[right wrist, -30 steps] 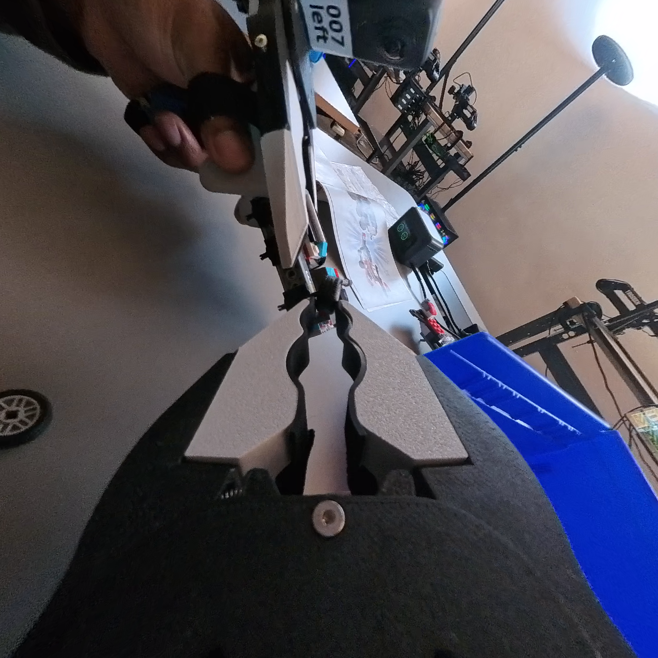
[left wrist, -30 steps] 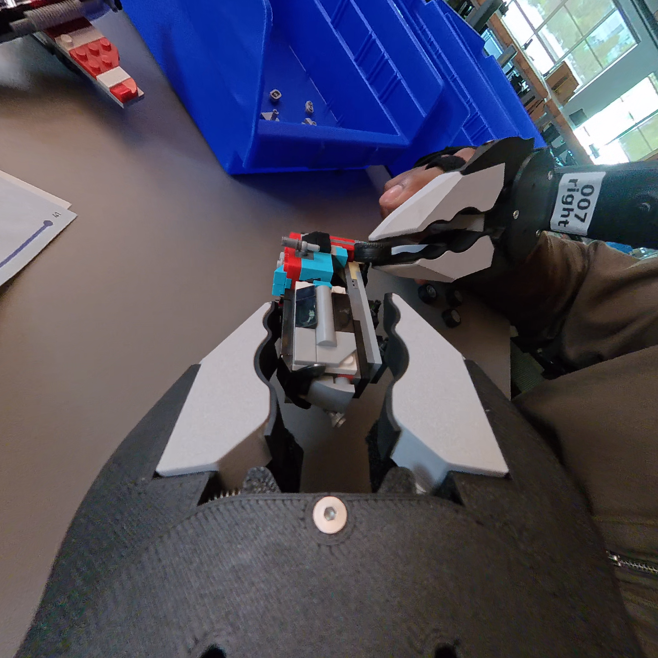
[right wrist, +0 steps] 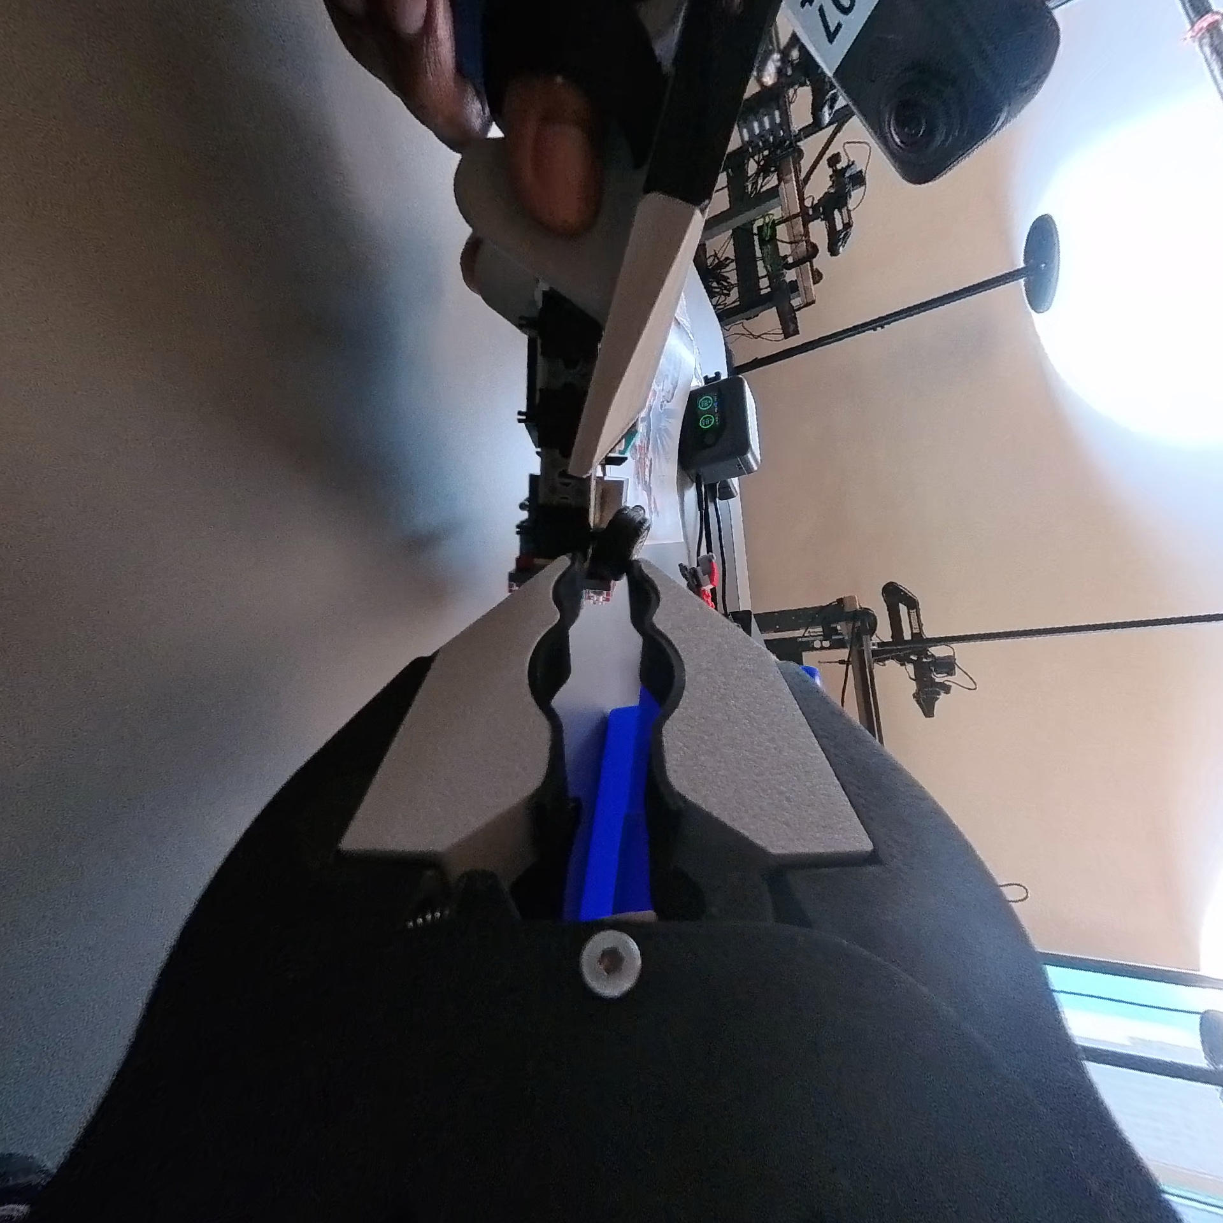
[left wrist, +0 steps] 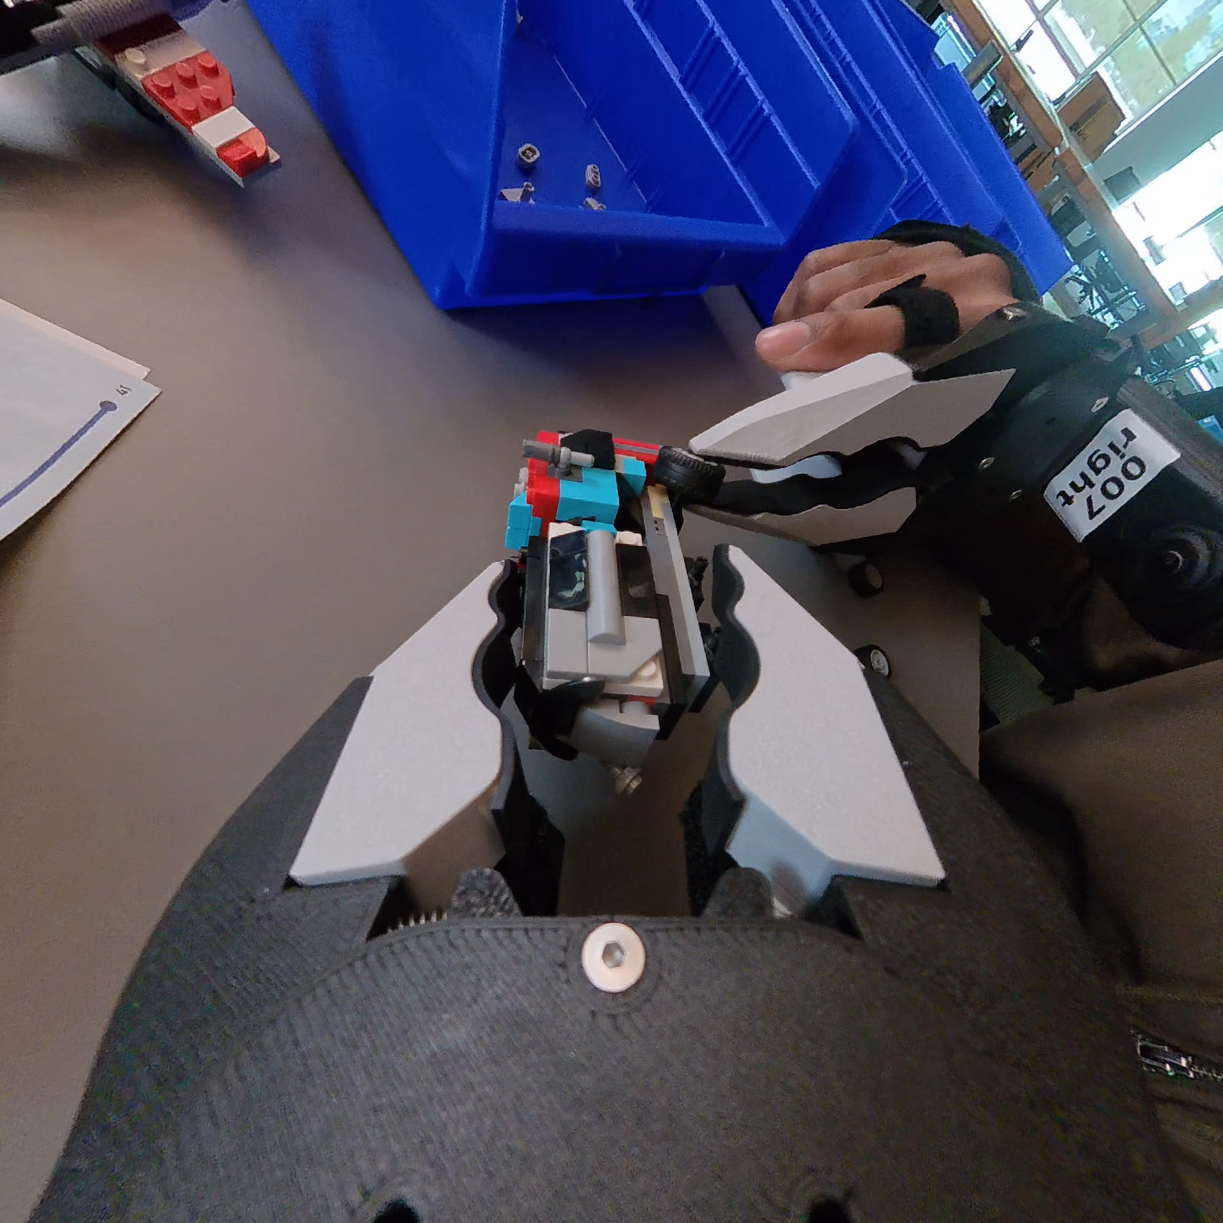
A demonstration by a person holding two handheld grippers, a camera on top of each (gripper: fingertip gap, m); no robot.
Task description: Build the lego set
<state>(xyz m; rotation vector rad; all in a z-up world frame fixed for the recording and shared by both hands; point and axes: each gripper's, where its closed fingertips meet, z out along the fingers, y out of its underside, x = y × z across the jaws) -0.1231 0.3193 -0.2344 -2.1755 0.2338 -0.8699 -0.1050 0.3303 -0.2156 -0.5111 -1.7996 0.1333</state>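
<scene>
I held the left gripper point(left wrist: 612, 615) over the grey table point(left wrist: 265, 529), its fingers point(left wrist: 423, 748) clamped on either flank of a brick-built model point(left wrist: 609, 595), grey and black at the gripped end, red and turquoise at the far end. Both pads bore on the model's sides, which kept it off the table and steady, with its far end offered toward the other tool.

The right gripper point(left wrist: 705, 480) came in from the side, its fingers nearly together and pinching a small black wheel point(left wrist: 688, 471) by the tread. The wheel stood against the far corner of the model, beside the red bricks; I could not tell whether it was seated on anything there. In the right wrist view the same wheel point(right wrist: 619, 536) sat just at the fingertips, with the model point(right wrist: 556, 516) directly ahead.

Further loose wheels point(left wrist: 865, 579) lay on the table beyond the left gripper's right finger. A row of blue bins point(left wrist: 662, 198) stood behind, one holding a few small grey parts point(left wrist: 529, 155). A second red and white brick assembly point(left wrist: 198, 99) lay at the far left, and a printed sheet point(left wrist: 53, 423) at the left edge.
</scene>
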